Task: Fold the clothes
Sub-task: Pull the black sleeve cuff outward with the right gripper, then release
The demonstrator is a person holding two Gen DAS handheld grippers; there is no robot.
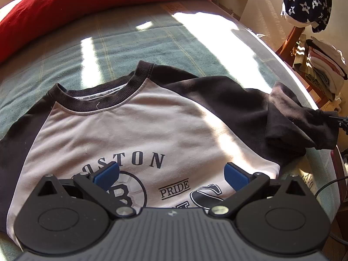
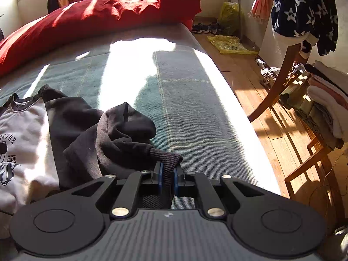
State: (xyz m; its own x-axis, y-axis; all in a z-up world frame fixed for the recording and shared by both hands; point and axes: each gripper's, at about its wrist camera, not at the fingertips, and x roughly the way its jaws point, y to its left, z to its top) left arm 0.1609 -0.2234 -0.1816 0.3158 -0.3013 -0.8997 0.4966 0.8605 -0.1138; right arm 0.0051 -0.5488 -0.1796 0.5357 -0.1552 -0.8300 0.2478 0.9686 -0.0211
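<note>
A white sweatshirt (image 1: pixel 134 130) with black sleeves and a Boston print lies face up on the green blanket (image 1: pixel 130 41). Its right sleeve (image 1: pixel 282 113) is bunched toward the bed's edge. My left gripper (image 1: pixel 171 174) hovers open over the chest print, blue pads (image 1: pixel 107 174) wide apart with nothing between them. In the right wrist view the crumpled sleeve (image 2: pixel 104 134) ends in a ribbed cuff (image 2: pixel 167 161), and my right gripper (image 2: pixel 167 174) is shut on that cuff. The white body (image 2: pixel 24 134) lies at the left there.
A red duvet (image 2: pixel 104 15) is heaped at the far end of the bed. Right of the bed stand a wooden chair (image 2: pixel 280 82) with a star-patterned garment (image 2: pixel 304 10) and a stack of folded clothes (image 2: pixel 326 108). Yellow bags (image 2: pixel 230 43) lie on the wooden floor.
</note>
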